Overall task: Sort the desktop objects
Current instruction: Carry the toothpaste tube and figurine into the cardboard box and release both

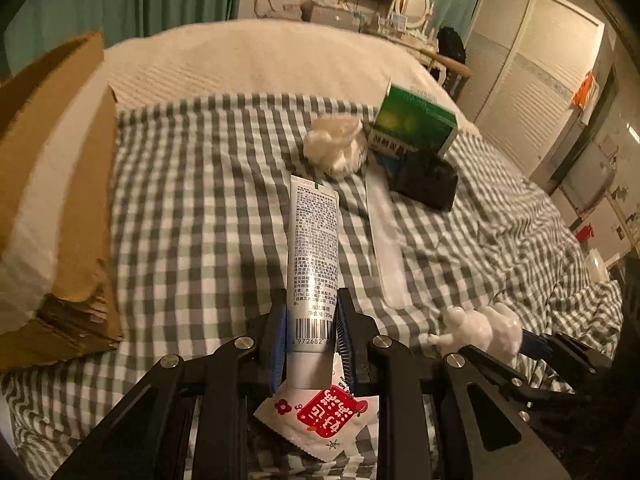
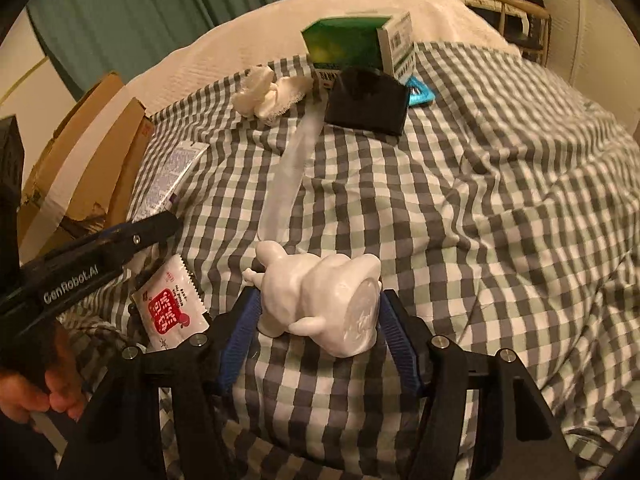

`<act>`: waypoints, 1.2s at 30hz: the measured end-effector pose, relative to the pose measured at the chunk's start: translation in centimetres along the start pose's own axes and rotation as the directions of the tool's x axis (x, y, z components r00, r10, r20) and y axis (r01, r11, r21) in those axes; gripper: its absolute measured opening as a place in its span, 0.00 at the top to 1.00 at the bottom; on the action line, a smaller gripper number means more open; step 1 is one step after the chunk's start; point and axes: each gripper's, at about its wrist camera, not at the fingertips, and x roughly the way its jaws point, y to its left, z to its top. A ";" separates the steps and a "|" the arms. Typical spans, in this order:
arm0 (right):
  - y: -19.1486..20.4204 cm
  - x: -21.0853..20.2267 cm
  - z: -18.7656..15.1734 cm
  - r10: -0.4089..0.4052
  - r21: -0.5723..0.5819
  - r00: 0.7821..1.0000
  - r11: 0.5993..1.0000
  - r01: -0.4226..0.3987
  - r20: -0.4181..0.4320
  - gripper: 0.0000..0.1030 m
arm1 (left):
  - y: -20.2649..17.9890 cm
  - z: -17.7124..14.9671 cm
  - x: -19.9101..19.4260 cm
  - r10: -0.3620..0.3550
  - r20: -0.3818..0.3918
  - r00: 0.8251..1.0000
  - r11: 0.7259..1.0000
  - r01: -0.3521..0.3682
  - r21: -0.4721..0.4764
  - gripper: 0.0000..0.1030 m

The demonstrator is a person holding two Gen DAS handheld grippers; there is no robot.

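- Left gripper (image 1: 311,340): fingers clamped on a silver tube (image 1: 314,256) near its barcode end, the tube pointing away toward the far end of the bed (image 1: 256,56).
- Under that gripper, flat on the checked sheet (image 1: 192,184): a white sachet (image 1: 320,420) with a red label, near the sheet's near edge.
- Right gripper (image 2: 318,320): fingers apart, set on either side of a white figurine (image 2: 324,300); a gap visible at the right blue pad (image 2: 400,344), left pad close to or touching the figurine, cannot tell which.
- Figurine lying on its side on the sheet, round base toward the camera, in the near middle of the bed.
- Beyond the figurine: a long clear strip (image 2: 290,176) running up the middle of the sheet toward the far edge.
- Near the sheet's far edge: a crumpled white wad (image 2: 266,94), a black box (image 2: 370,108) beside it, a green carton (image 2: 348,40) behind the box, leaning.
- Blue packet (image 2: 420,94) just right of the black box, partly hidden.
- Cardboard box (image 1: 60,200) at the bed's left edge, flaps open, torn at the near corner.
- In the right wrist view: left gripper at the left, a hand (image 2: 32,396) on its handle, the tube foreshortened past its fingers.
- Bare cream cover at the far end of the bed, past the sheet.
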 end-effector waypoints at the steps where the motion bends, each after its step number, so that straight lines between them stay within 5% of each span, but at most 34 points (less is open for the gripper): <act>1: 0.2 -0.5 0.0 -0.007 -0.006 1.000 1.000 0.007 0.012 0.41 | -0.1 0.1 -0.8 0.008 0.021 1.000 1.000 -0.008 0.004 0.78; 9: 2.3 -6.3 0.7 -0.021 -0.056 0.994 0.998 0.027 0.105 0.41 | 0.2 2.7 -8.4 0.037 0.204 0.978 0.999 -0.041 0.014 0.78; 19: 11.0 -13.7 6.2 0.117 -0.196 0.962 0.978 -0.068 0.249 0.41 | 7.6 6.9 -16.9 0.199 0.370 0.907 0.978 -0.159 -0.136 0.78; 26: 20.5 -12.7 10.5 0.282 -0.336 0.931 0.921 -0.194 0.234 0.41 | 16.8 6.6 -17.3 0.378 0.332 0.864 0.909 -0.278 -0.310 0.78; 31: 25.7 -7.9 12.3 0.335 -0.397 0.927 0.884 -0.247 0.169 0.41 | 21.6 4.9 -14.1 0.432 0.247 0.867 0.867 -0.324 -0.379 0.78; 36: 27.5 -3.8 13.2 0.357 -0.393 0.926 0.874 -0.286 0.120 0.41 | 22.7 4.6 -12.5 0.421 0.229 0.878 0.868 -0.318 -0.381 0.78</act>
